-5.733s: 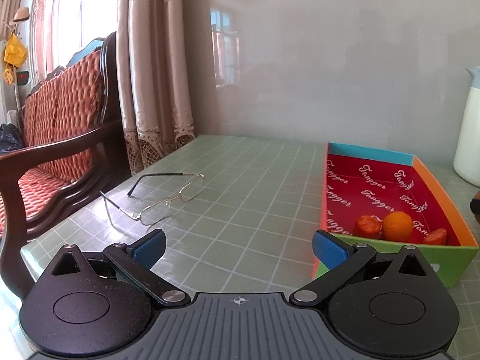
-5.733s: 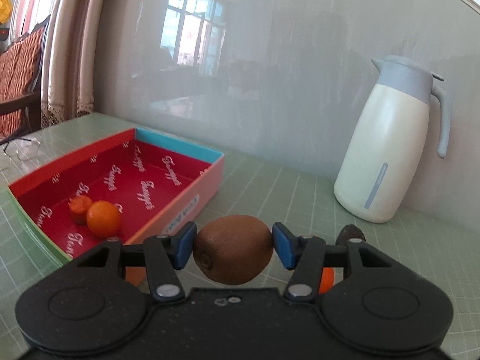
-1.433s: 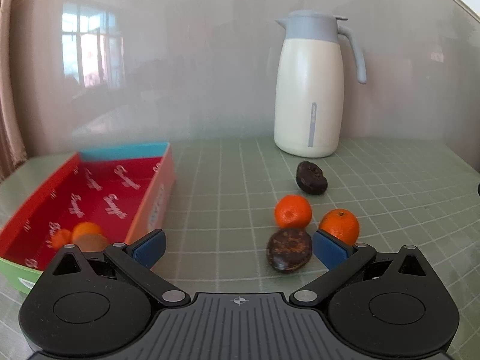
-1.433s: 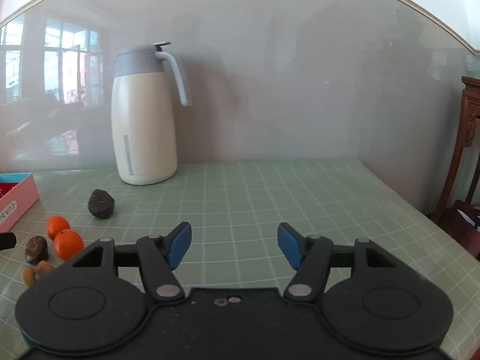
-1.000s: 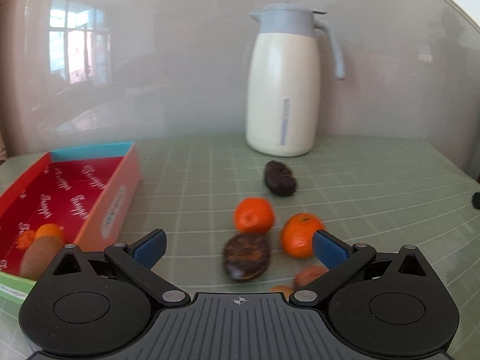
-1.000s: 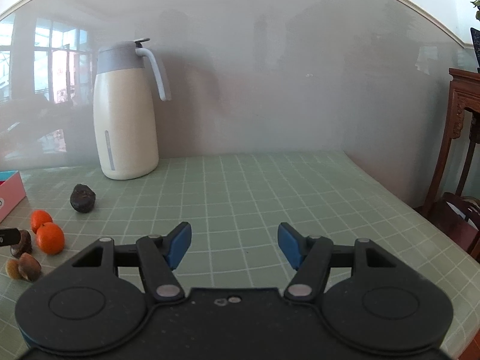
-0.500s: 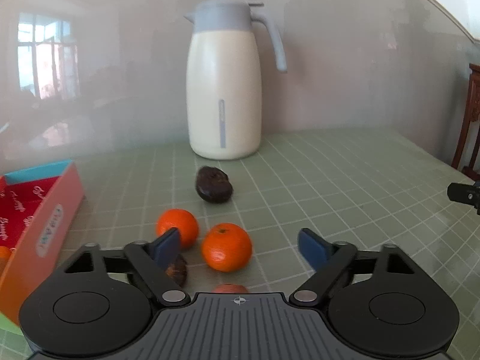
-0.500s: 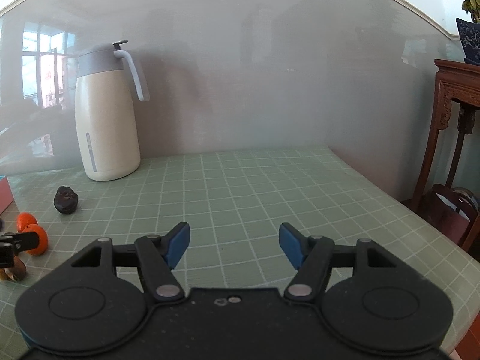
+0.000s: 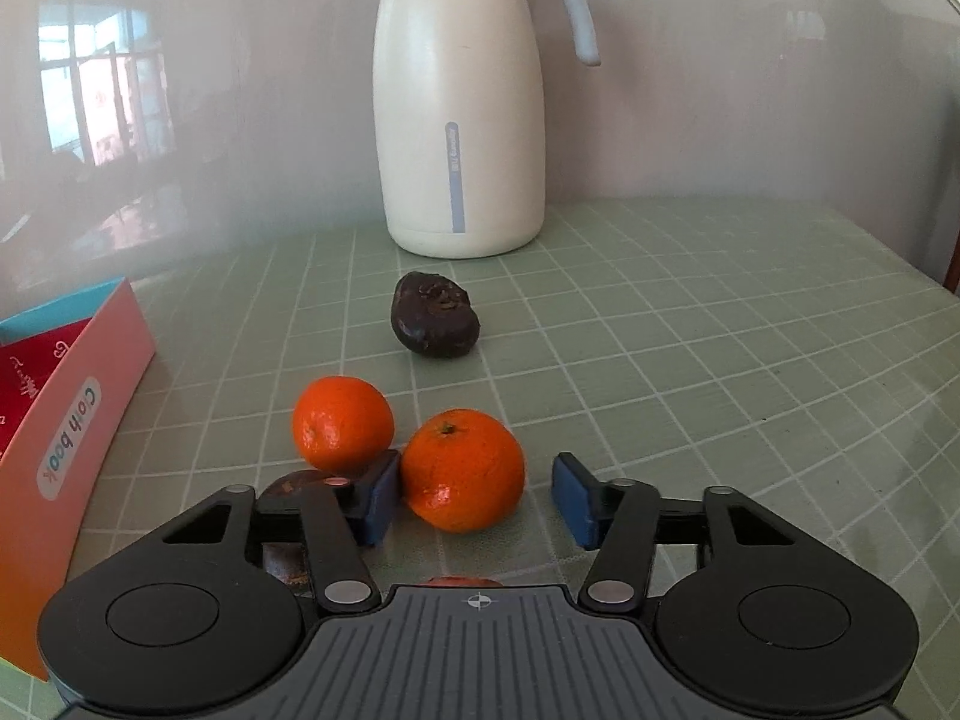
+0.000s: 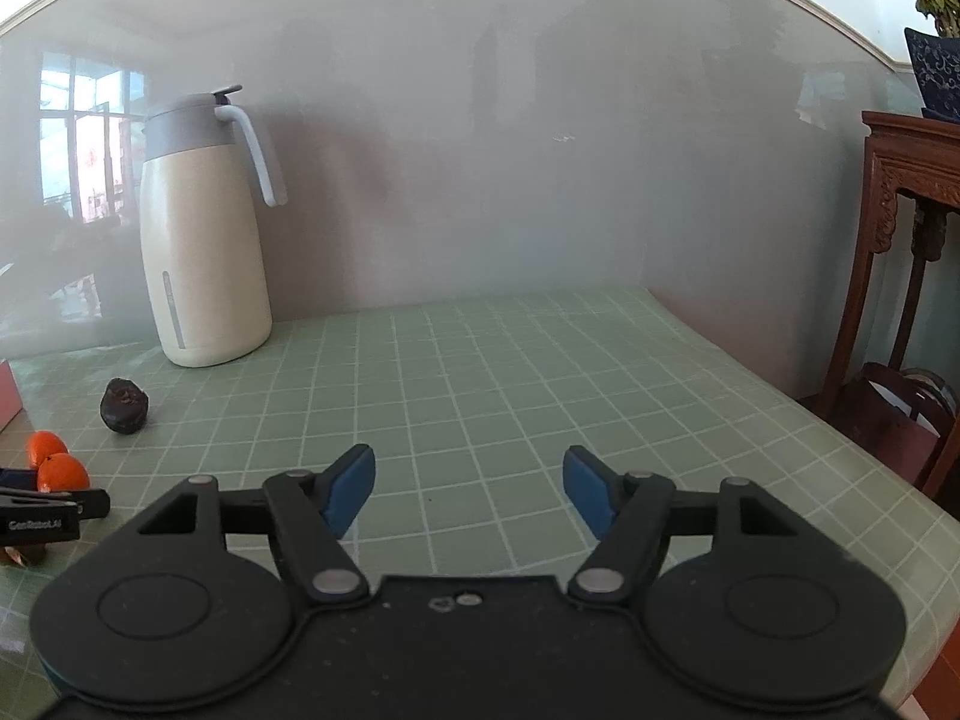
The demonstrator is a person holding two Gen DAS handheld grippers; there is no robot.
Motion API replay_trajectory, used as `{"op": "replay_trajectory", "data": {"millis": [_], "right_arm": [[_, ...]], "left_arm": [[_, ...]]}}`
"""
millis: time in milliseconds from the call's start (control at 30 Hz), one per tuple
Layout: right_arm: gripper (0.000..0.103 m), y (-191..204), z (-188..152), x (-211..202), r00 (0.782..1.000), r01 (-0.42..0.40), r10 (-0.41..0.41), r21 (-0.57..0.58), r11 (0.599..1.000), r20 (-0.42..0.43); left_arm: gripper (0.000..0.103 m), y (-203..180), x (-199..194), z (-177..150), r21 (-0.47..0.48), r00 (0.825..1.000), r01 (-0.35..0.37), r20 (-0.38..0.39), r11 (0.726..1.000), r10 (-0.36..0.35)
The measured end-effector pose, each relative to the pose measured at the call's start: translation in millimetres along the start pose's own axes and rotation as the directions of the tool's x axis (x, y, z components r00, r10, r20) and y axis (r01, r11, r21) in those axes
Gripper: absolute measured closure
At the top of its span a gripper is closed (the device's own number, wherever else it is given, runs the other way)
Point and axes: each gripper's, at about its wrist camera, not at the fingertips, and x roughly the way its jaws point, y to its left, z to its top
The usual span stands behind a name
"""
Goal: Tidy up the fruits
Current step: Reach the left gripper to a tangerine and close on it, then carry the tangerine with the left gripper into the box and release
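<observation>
Left wrist view: left gripper [image 9: 477, 495] open around the orange [image 9: 462, 470], could nudge its neighbour orange [image 9: 342, 424] rolling; right gripper [image 10: 468, 489] open, empty

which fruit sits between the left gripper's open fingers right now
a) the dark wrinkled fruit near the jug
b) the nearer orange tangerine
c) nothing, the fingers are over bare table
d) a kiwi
b: in the left wrist view the left gripper is open with the nearer tangerine between its fingers, close against the left one, while the dark fruit lies farther off toward the jug.
</observation>
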Motion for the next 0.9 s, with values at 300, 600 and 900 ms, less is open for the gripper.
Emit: {"op": "replay_trajectory", "data": {"millis": [300,600,900], "right_arm": [[0.033,-5,0,-1,1.0,0.009,-0.009,0.007,1.0,-0.006],[0.033,11,7,-1,1.0,-0.021,0.021,0.012,1.0,0.008],[0.033,39,14,-2,0.998,-0.064,0.064,-0.01,0.998,0.018]], "left_arm": [[0.06,5,-11,-2,-0.01,0.999,0.033,0.015,0.999,-0.033],[0.06,23,-48,3,0.013,0.994,0.009,0.107,1.0,-0.011],[0.06,78,-71,3,-0.037,0.987,-0.057,0.145,0.998,0.062]]}}
